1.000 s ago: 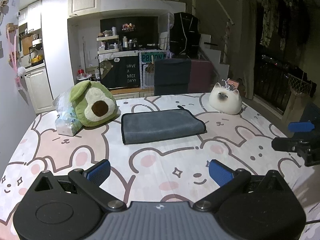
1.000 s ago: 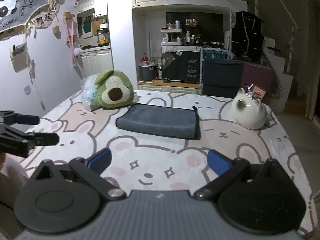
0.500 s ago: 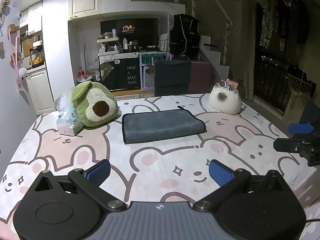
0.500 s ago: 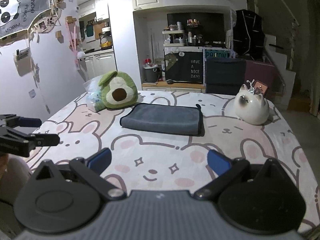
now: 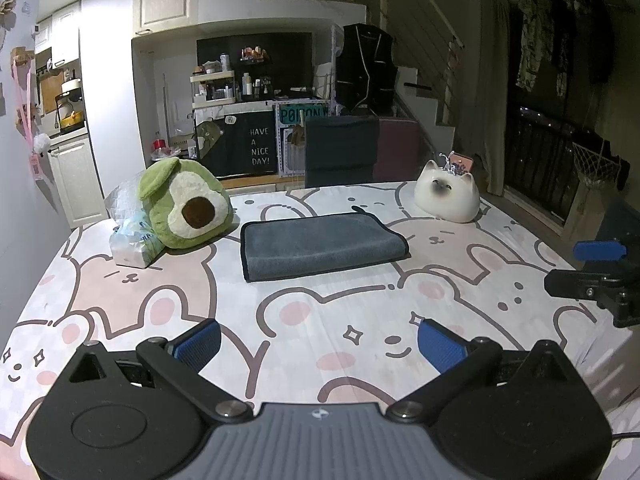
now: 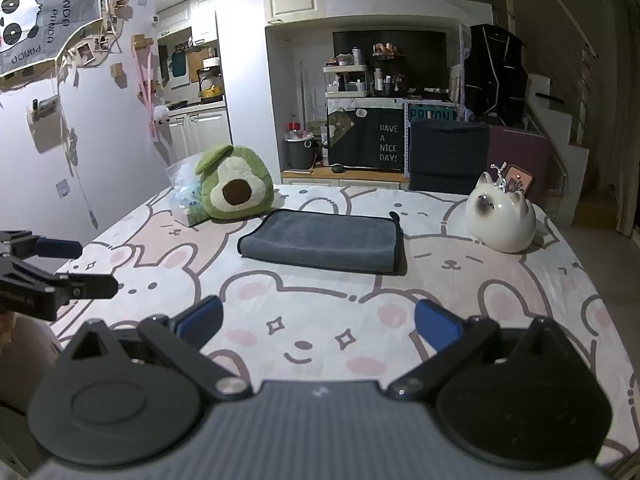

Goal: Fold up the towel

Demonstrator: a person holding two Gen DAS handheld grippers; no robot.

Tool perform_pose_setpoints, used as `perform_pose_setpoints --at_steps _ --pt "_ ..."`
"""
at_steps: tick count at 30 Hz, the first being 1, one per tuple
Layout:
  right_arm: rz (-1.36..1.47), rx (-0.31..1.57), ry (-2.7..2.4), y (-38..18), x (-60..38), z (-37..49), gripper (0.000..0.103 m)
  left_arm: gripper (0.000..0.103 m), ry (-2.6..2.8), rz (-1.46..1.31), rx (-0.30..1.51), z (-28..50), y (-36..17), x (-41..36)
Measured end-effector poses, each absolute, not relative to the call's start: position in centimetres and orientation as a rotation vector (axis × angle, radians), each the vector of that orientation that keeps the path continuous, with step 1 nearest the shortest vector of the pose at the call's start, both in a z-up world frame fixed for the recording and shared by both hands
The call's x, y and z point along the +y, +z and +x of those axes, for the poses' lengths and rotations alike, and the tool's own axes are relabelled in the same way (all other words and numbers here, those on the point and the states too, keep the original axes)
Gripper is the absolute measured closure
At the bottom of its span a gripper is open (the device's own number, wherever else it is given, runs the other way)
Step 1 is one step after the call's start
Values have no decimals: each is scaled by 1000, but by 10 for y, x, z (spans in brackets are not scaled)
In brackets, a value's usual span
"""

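Note:
A grey towel lies folded into a flat rectangle on the bear-print table cover, near the far middle; it also shows in the right wrist view. My left gripper is open and empty, held well short of the towel near the front edge. My right gripper is open and empty too, also well back from the towel. Each gripper shows in the other's view: the right one at the right edge, the left one at the left edge.
A green avocado plush and a plastic bag of tissues sit left of the towel. A white cat-shaped ornament sits at the far right. A dark chair stands behind the table.
Both grippers have drawn back and risen slightly, so the towel looks a little farther off. The towel has not moved. Both stay open.

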State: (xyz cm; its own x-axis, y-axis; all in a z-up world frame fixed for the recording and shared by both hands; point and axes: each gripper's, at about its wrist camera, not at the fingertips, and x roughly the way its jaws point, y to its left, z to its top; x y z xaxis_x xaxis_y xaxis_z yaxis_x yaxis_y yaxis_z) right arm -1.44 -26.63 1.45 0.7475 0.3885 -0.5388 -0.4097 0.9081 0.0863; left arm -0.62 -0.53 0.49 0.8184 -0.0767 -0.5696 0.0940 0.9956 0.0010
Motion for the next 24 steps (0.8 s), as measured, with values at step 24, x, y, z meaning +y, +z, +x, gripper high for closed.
perform_pose_setpoints --at_steps 24 --pt "-45 590 445 12 -264 -15 0 0 -91 25 604 -6 5 -5"
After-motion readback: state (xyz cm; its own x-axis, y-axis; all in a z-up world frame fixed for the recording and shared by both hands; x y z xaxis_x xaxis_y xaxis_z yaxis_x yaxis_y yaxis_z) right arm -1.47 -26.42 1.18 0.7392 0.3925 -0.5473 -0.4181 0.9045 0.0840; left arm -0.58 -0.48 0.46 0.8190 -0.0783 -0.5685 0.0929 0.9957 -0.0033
